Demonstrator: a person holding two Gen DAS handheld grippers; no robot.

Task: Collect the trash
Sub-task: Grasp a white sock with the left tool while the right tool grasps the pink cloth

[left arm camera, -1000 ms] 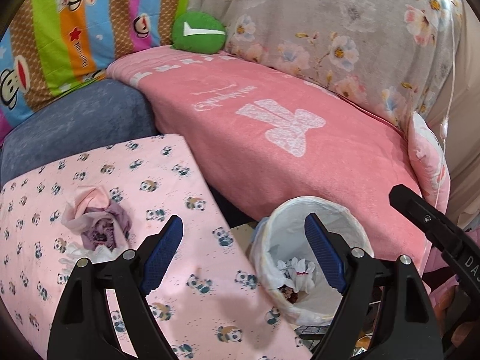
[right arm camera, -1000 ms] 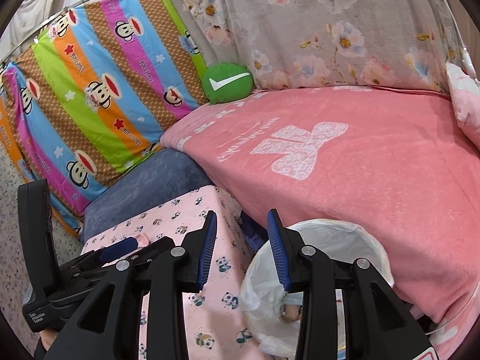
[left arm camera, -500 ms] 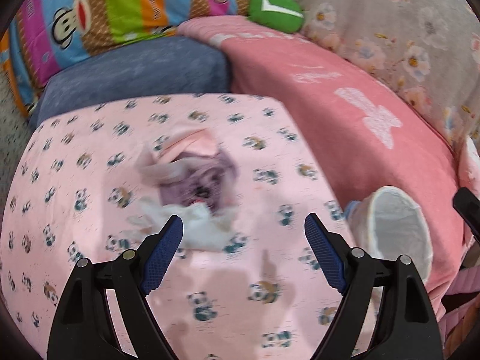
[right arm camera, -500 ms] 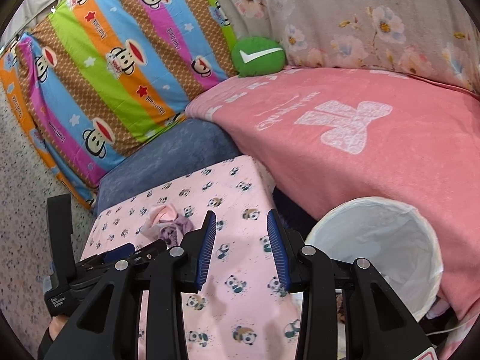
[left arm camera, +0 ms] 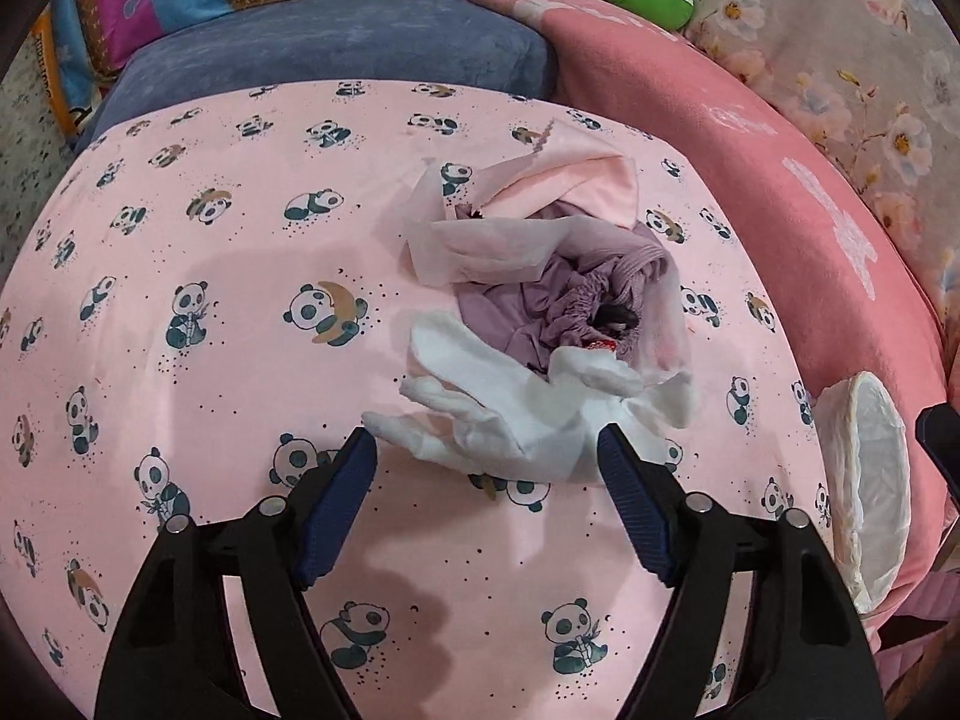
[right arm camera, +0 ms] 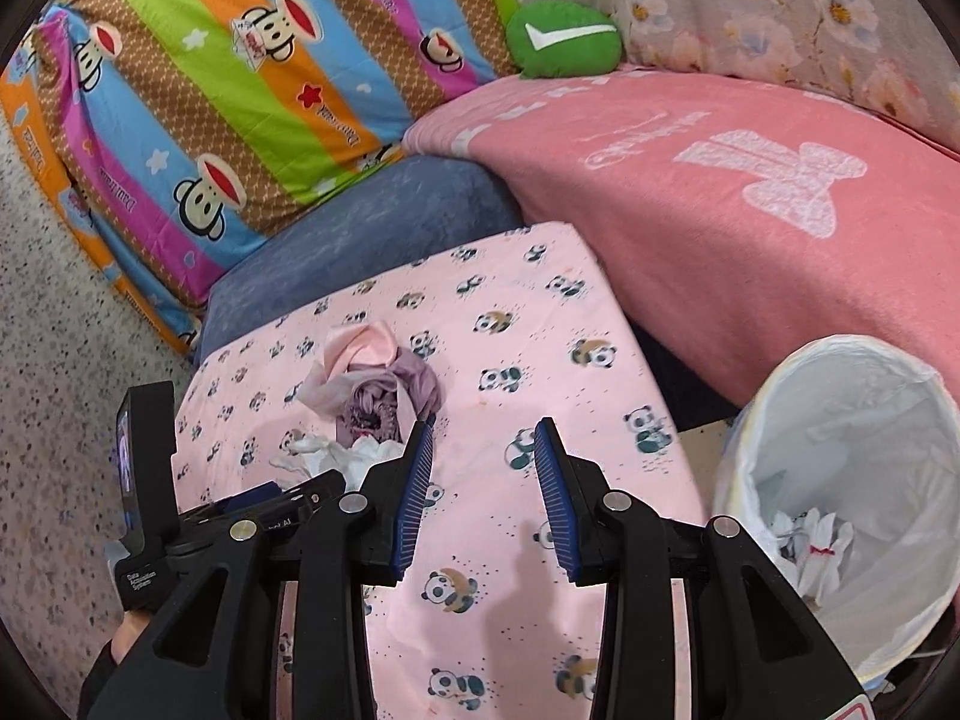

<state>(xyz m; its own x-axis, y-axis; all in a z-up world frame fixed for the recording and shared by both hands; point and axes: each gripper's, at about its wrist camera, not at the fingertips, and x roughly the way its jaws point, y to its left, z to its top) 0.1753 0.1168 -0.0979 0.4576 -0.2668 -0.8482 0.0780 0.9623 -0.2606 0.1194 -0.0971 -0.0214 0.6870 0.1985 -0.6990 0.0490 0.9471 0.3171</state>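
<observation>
A pile of trash lies on the pink panda-print table (left arm camera: 180, 276): a white glove (left arm camera: 510, 408), a purple crumpled cloth (left arm camera: 570, 294) and pale pink tissue (left arm camera: 540, 204). My left gripper (left arm camera: 486, 450) is open and empty, its fingertips on either side of the glove's near edge. The pile also shows in the right wrist view (right arm camera: 366, 390). My right gripper (right arm camera: 483, 444) is open and empty above the table, right of the pile. A white-lined bin (right arm camera: 840, 480) with a white glove inside stands at the right; its rim shows in the left wrist view (left arm camera: 870, 480).
A pink-blanketed sofa (right arm camera: 750, 192) runs behind the table and bin. A blue cushion (right arm camera: 360, 228), a striped monkey-print pillow (right arm camera: 240, 90) and a green round cushion (right arm camera: 564, 39) sit at the back. Speckled floor (right arm camera: 54, 360) lies to the left.
My left gripper has swung left from above the bin to the trash pile and closed in on the white glove. My right gripper has moved back from the bin and opened wider.
</observation>
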